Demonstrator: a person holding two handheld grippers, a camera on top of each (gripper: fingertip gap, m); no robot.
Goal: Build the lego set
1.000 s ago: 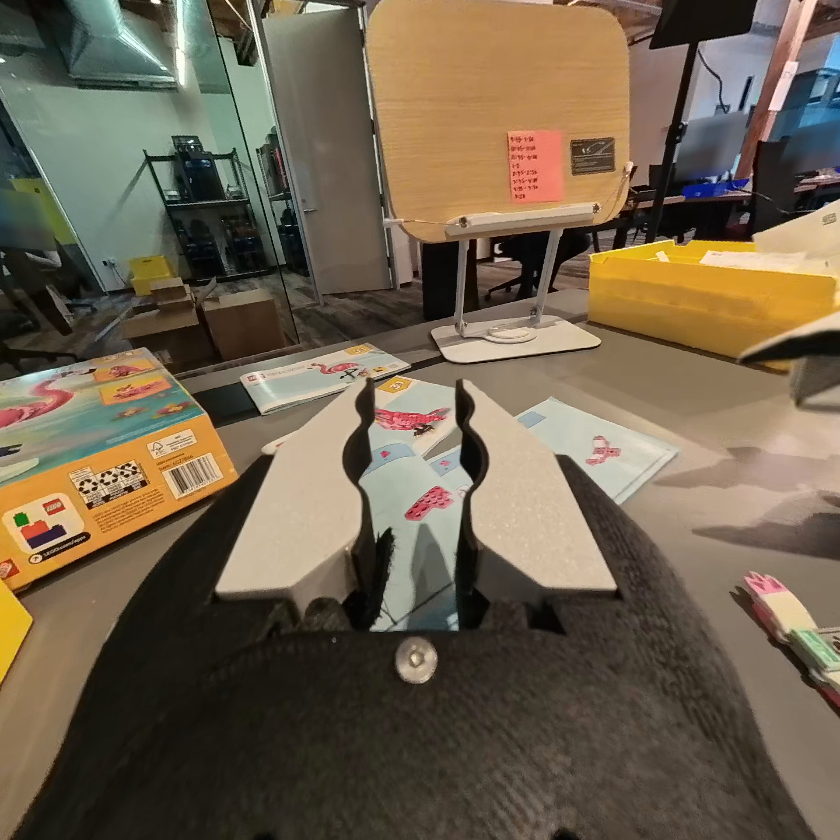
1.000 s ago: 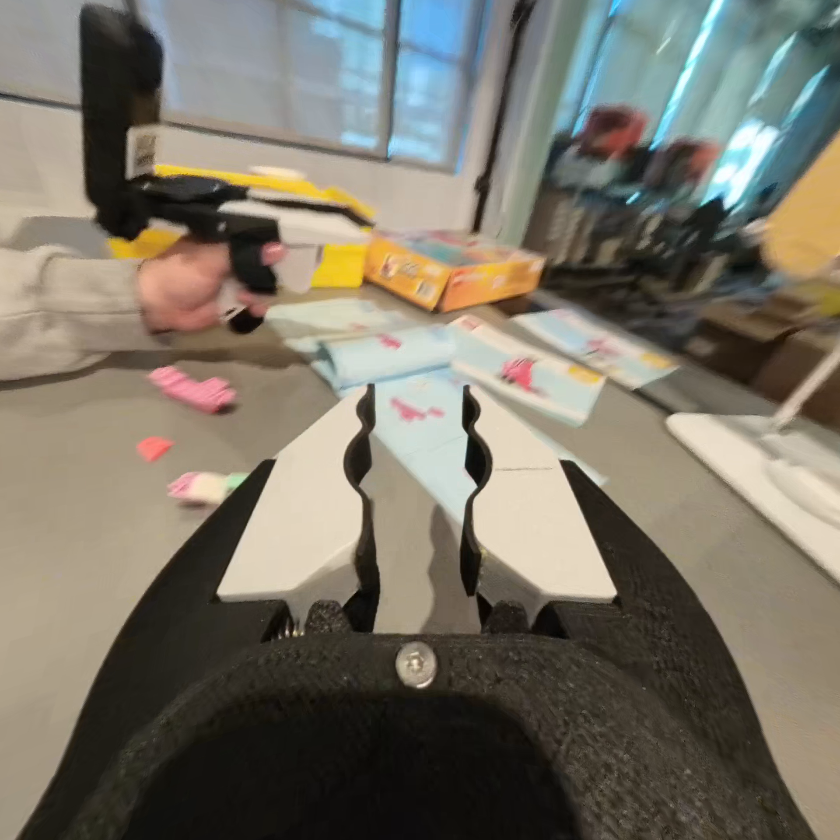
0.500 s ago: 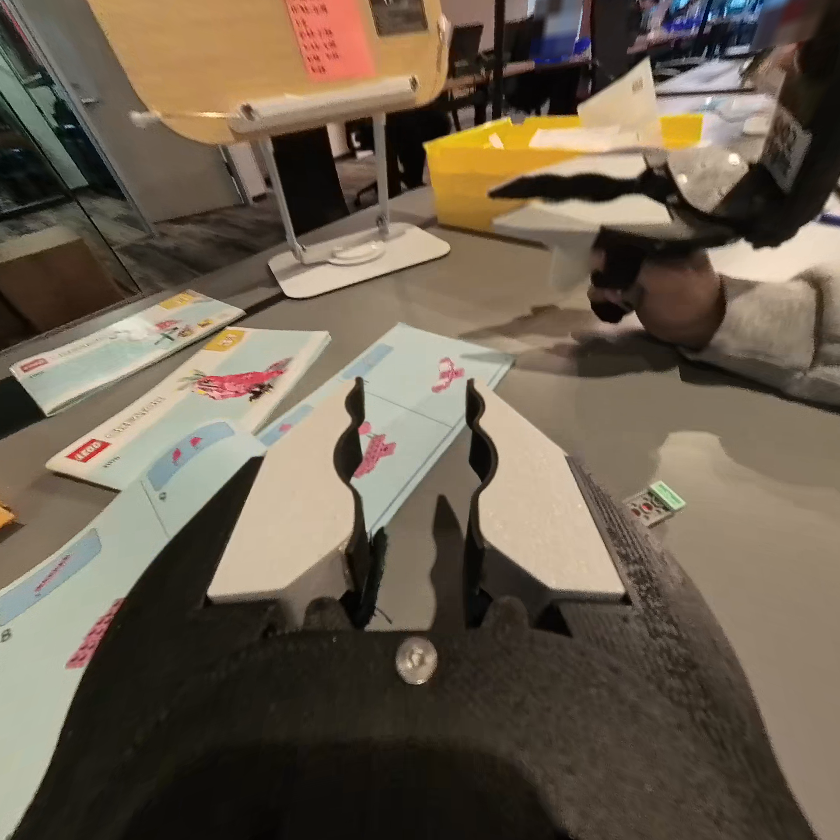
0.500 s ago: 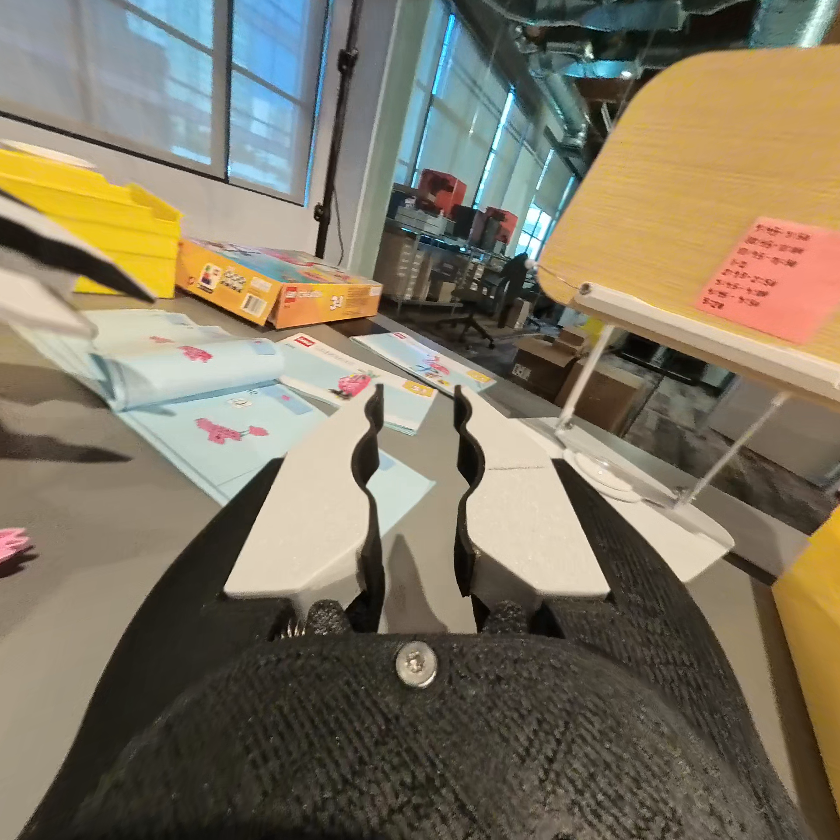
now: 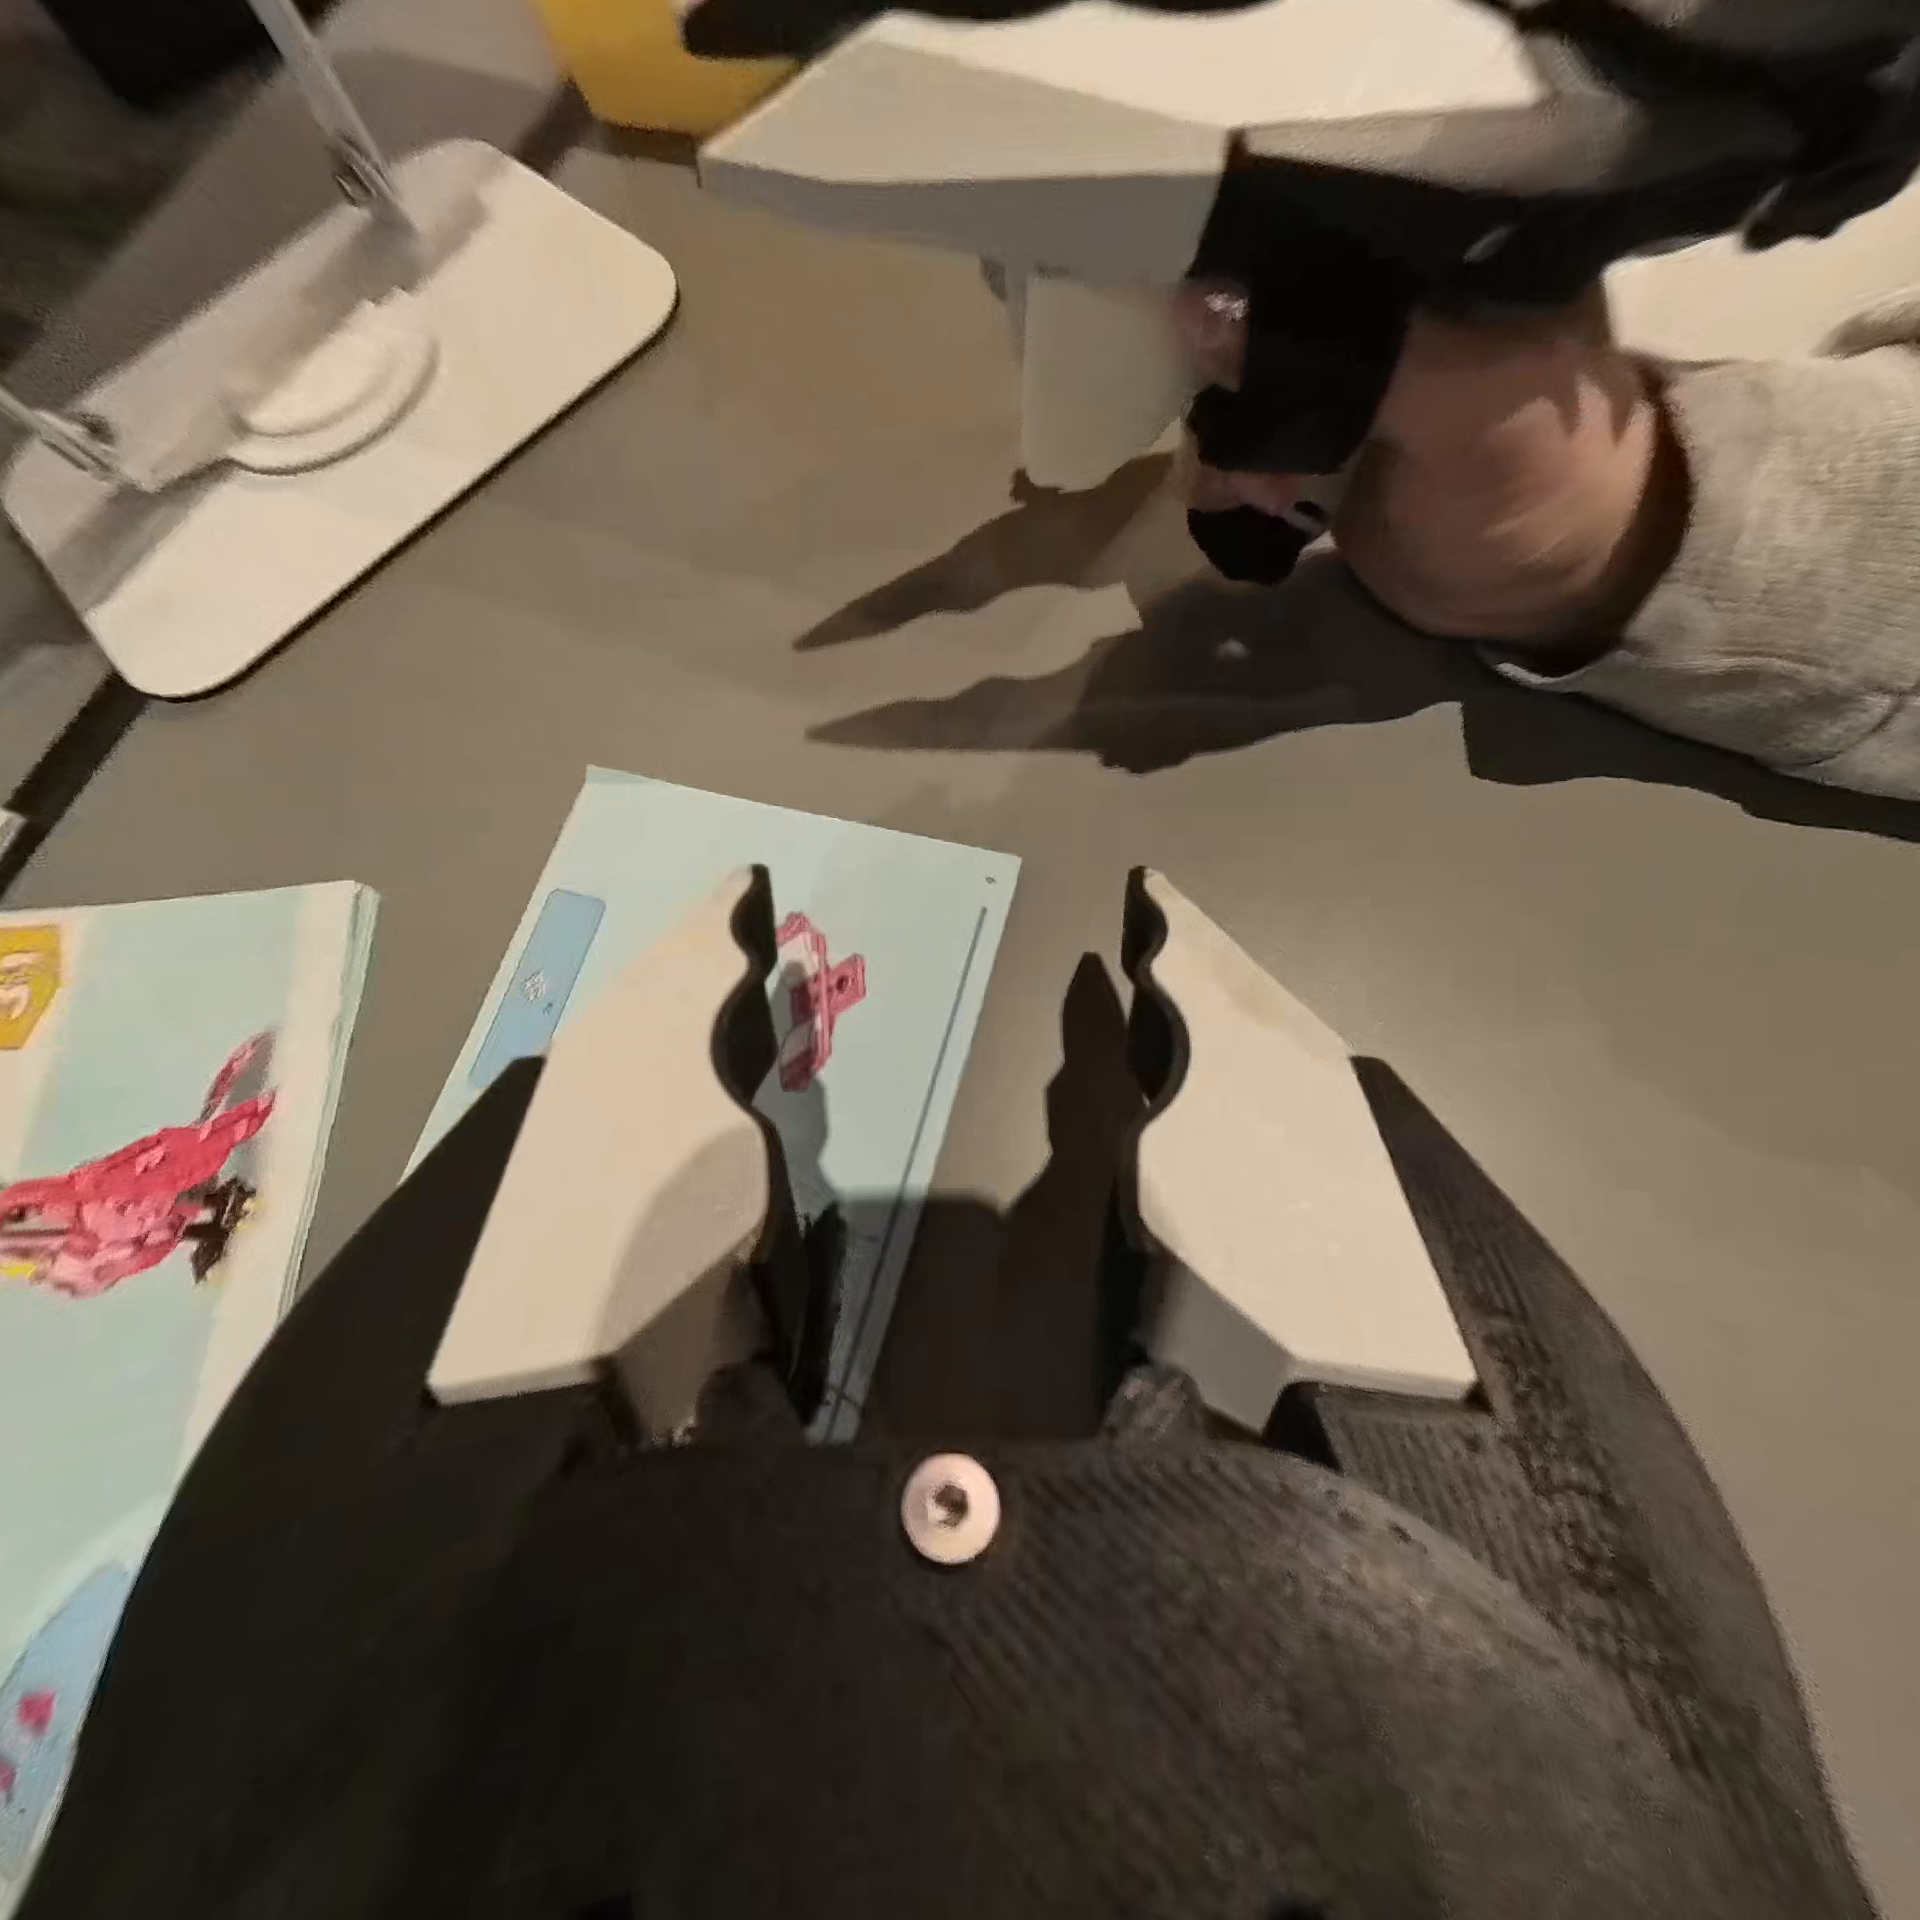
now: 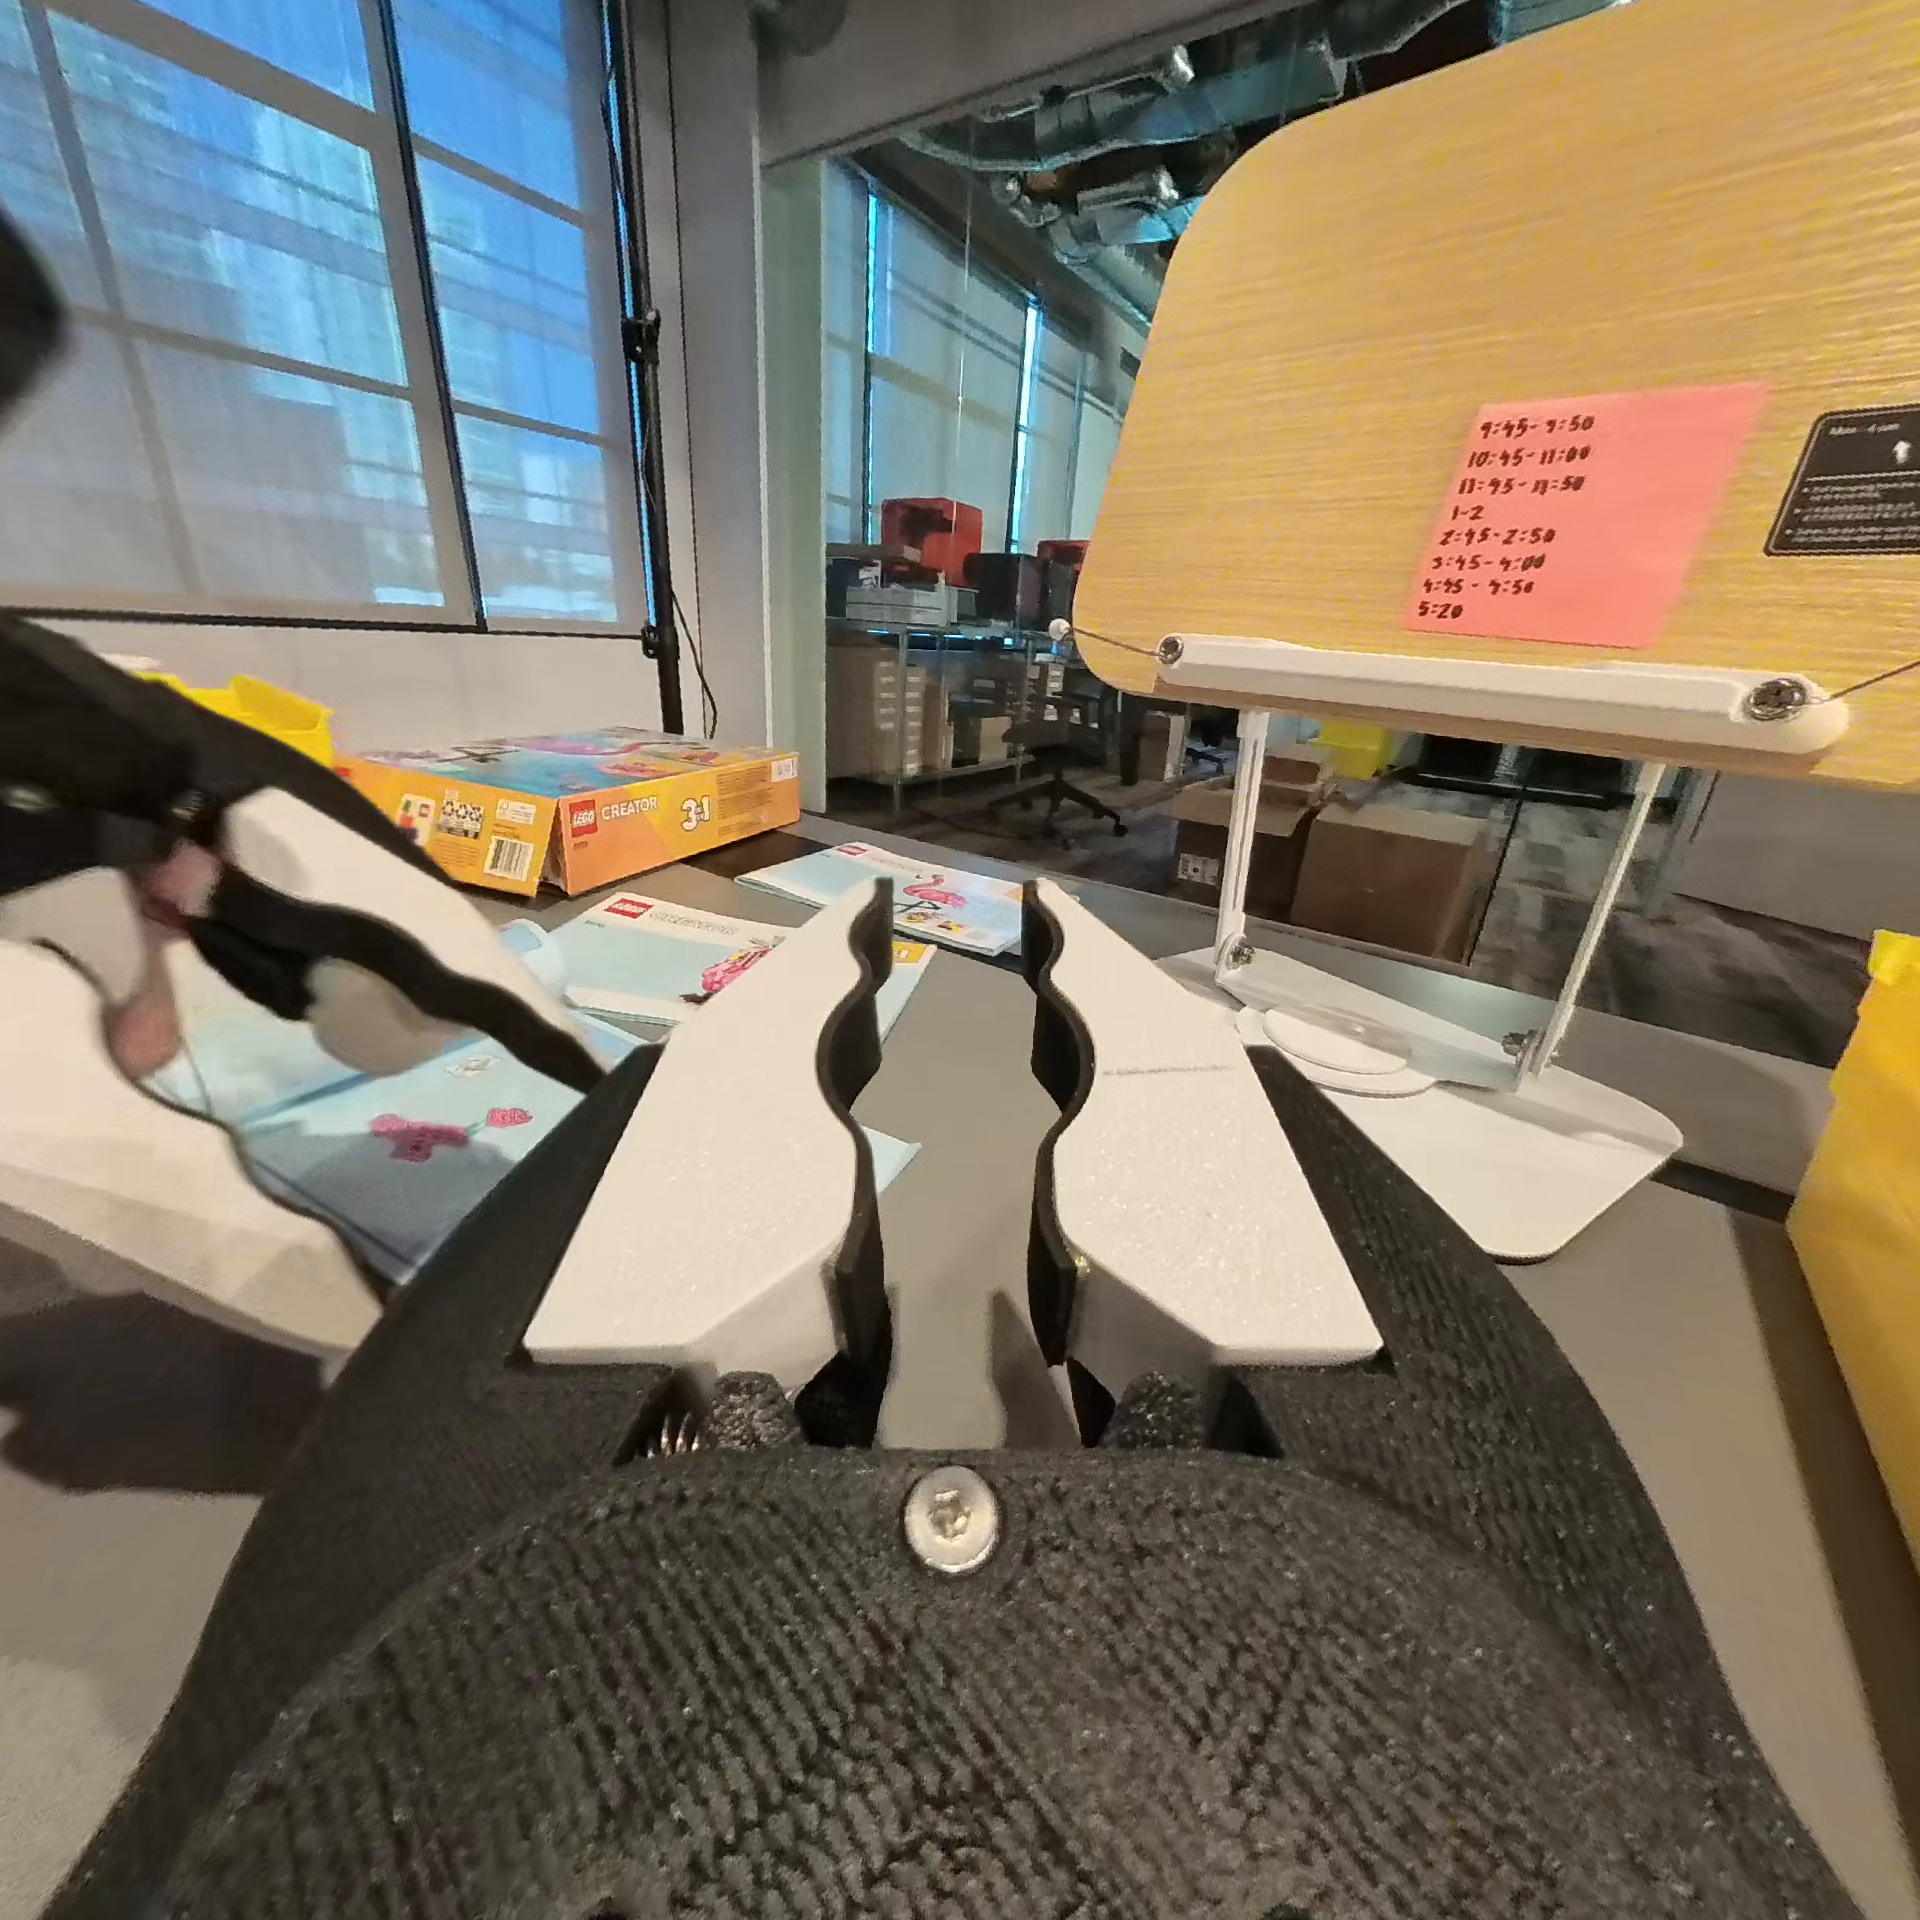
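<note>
My left gripper [image 5: 948, 894] is open wide and empty, hovering low over the right edge of the open light-blue instruction booklet [image 5: 904, 997]. My right gripper [image 6: 958, 899] is open with a narrow gap and empty, held above the grey table and pointing at the booklets and the book stand. The right gripper also shows in the left wrist view [image 5: 707, 94], held by a hand [image 5: 1496, 499] in a grey sleeve. The left gripper's fingers [image 6: 343, 883] show at the left of the right wrist view, over the open booklet [image 6: 416, 1143]. No loose bricks are in view.
A wooden book stand [image 6: 1455, 312] with a pink note stands on a white base [image 5: 312, 395] at the back. The orange Lego box [image 6: 582, 810] and closed booklets [image 6: 665, 935] lie behind the open one. A yellow bin [image 6: 1870, 1195] stands at the right. My hands' fingertips stand some 12 centimeters from each other. The right tips stand about 25 centimeters off the white base [image 5: 312, 395]. Look for it in the right wrist view [image 6: 1301, 1039] too.
My left gripper has swung right, tipped down toward the table and opened its jaws wider. My right gripper has turned from the left gripper's side toward the book stand, its gap unchanged.
</note>
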